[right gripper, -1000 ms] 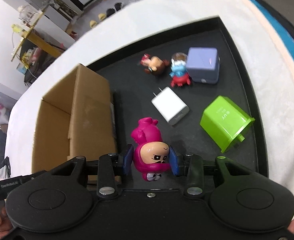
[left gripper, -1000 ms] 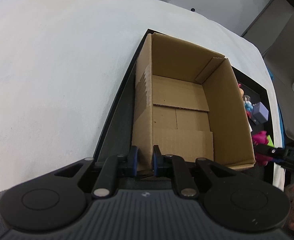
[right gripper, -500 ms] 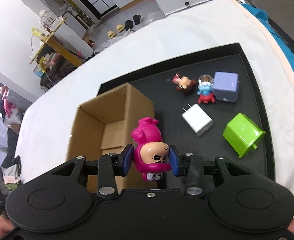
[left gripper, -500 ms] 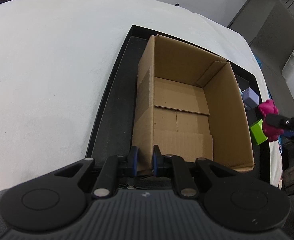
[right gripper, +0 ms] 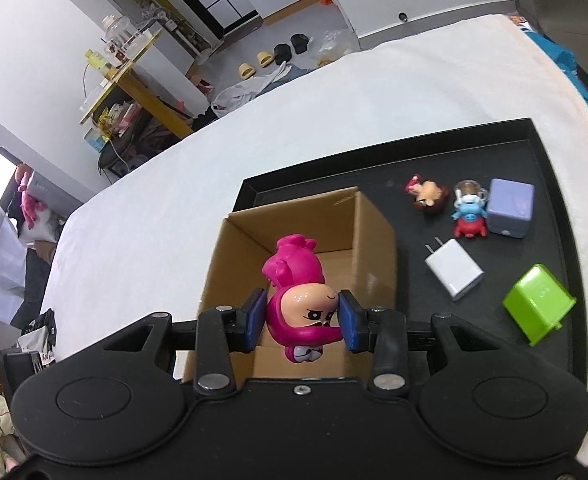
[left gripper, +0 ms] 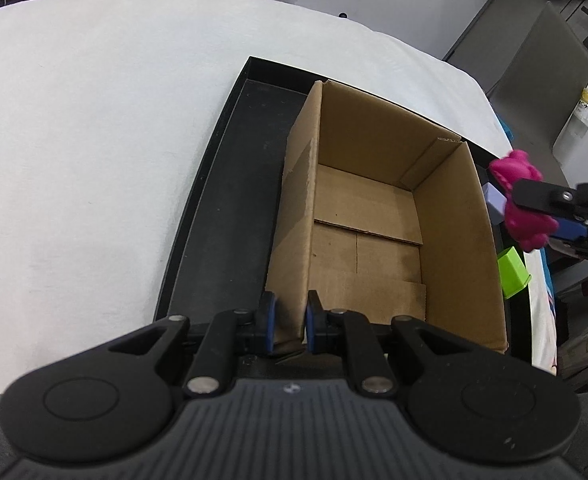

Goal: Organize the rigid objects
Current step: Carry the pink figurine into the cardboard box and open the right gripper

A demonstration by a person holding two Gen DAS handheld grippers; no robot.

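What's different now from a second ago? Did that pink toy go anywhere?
The right gripper, clamped on the pink figurine, lifted it off the black tray and carried it over toward the open cardboard box. Nothing was let go. The left gripper kept pinching the box's near wall, and the white charger, green cube, purple cube and two small figurines stayed put.

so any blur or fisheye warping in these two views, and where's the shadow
Left wrist view: the tray edge bows from fisheye warp; soft shadow darkens the cardboard box floor near the left gripper. Right wrist view: the table edge curves strongly, the pink figure in the right gripper is sharp, and the box wall beside it looks slightly smeared.
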